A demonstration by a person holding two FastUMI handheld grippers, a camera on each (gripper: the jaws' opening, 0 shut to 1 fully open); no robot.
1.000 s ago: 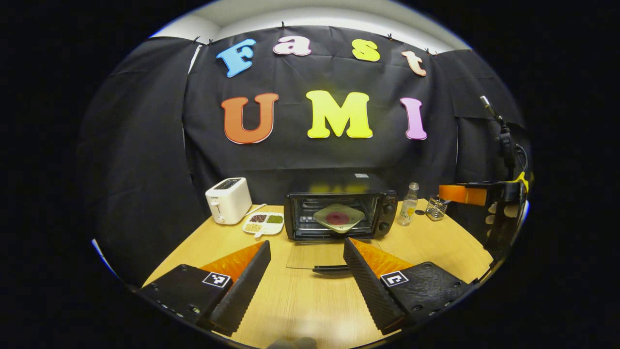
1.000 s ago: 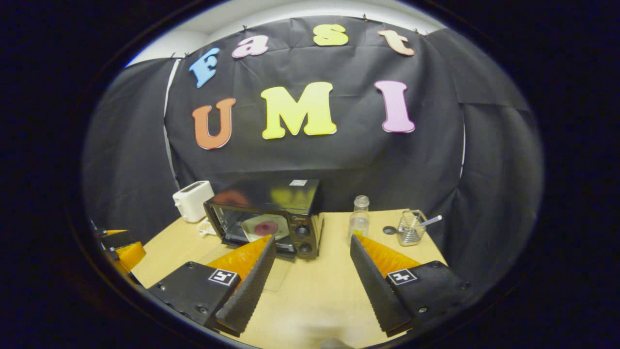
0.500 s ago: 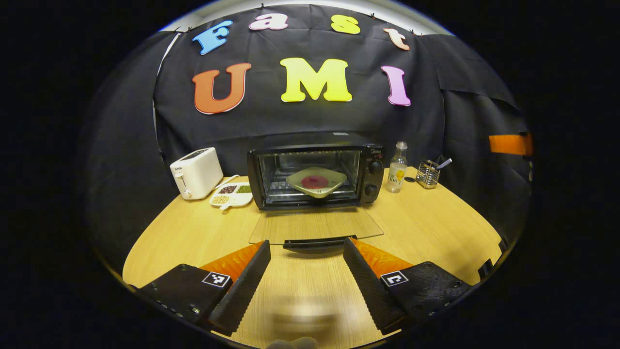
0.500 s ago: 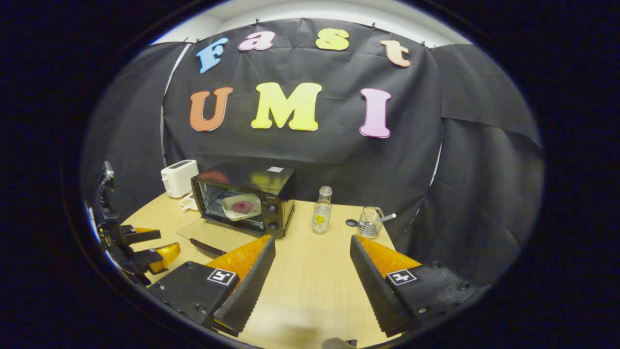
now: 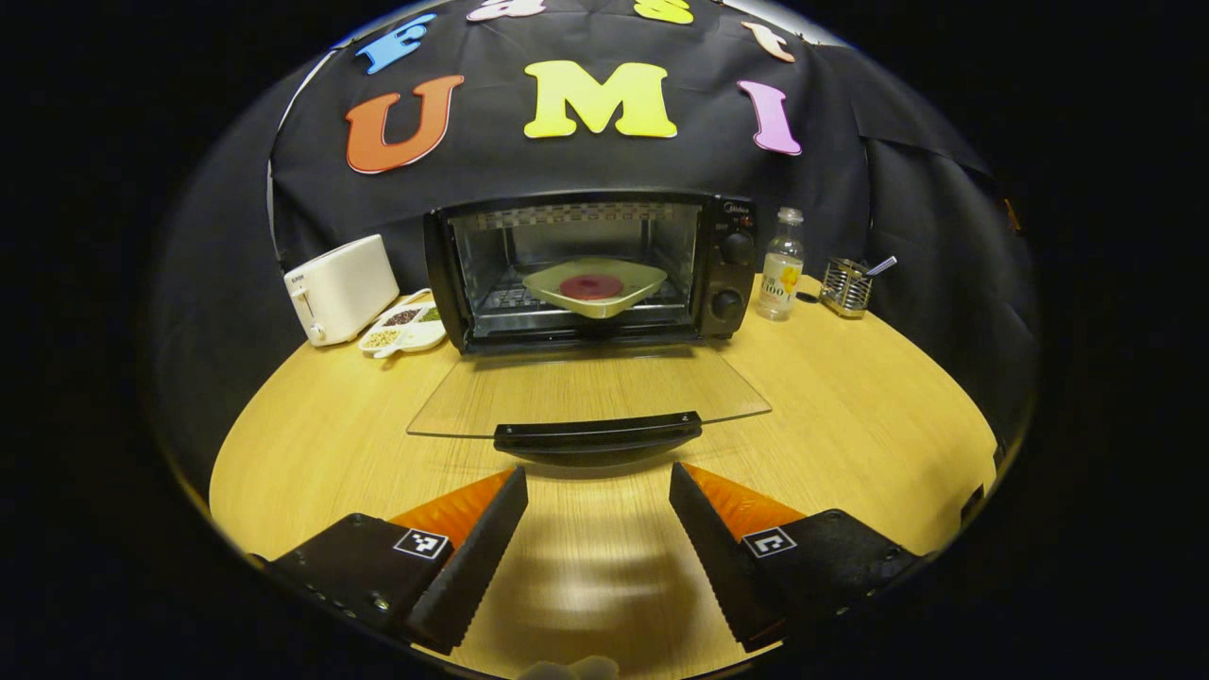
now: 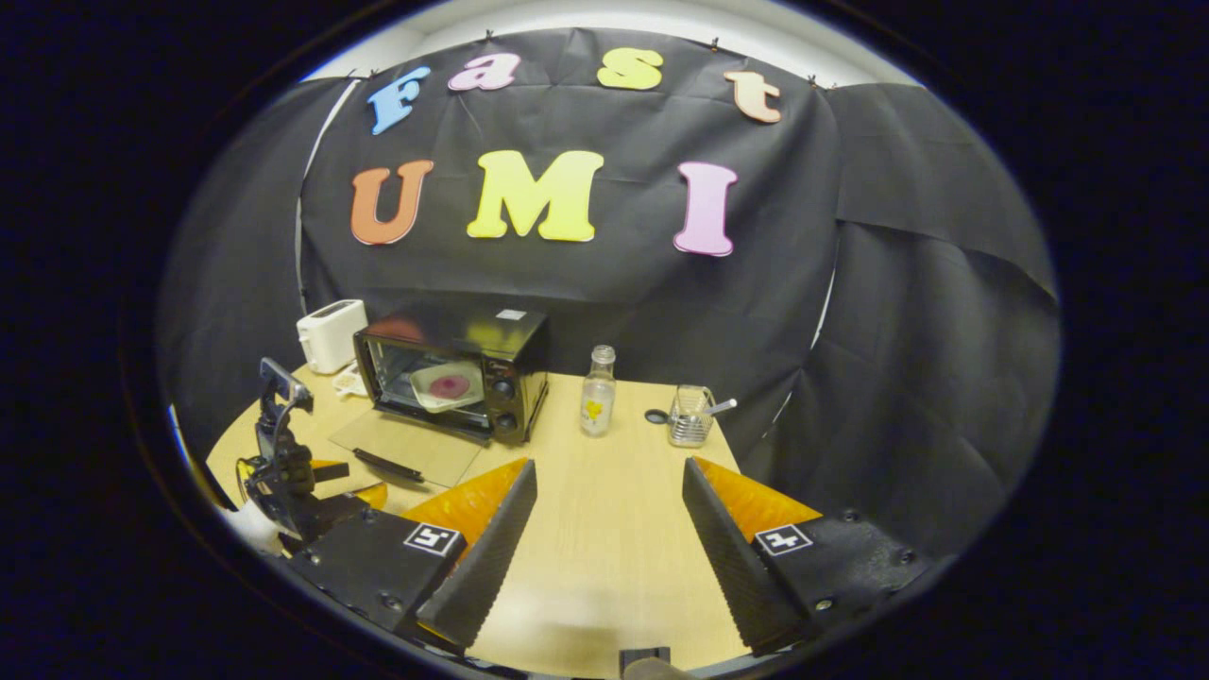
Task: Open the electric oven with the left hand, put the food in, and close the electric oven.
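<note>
The left gripper (image 5: 597, 491) hangs low over the wooden surface (image 5: 850, 416), its jaws wide apart and holding nothing. Just ahead of the jaws, centred on the gap between them, lies the door handle (image 5: 598, 437), a dark bar whose long axis runs crosswise to the fingers. It is near the fingertips but apart from them. Beyond the handle the glass door (image 5: 586, 392) lies folded down flat, and farther on stands the electric oven (image 5: 586, 269), its cavity open, with the food on its plate (image 5: 593, 285) already inside on the rack.

The right gripper (image 6: 609, 515) is well off to the oven's right, jaws likewise wide and empty, with a bottle (image 6: 596, 390) far ahead of it. By my reckoning the left is plainly the nearer for lifting the door shut.
</note>
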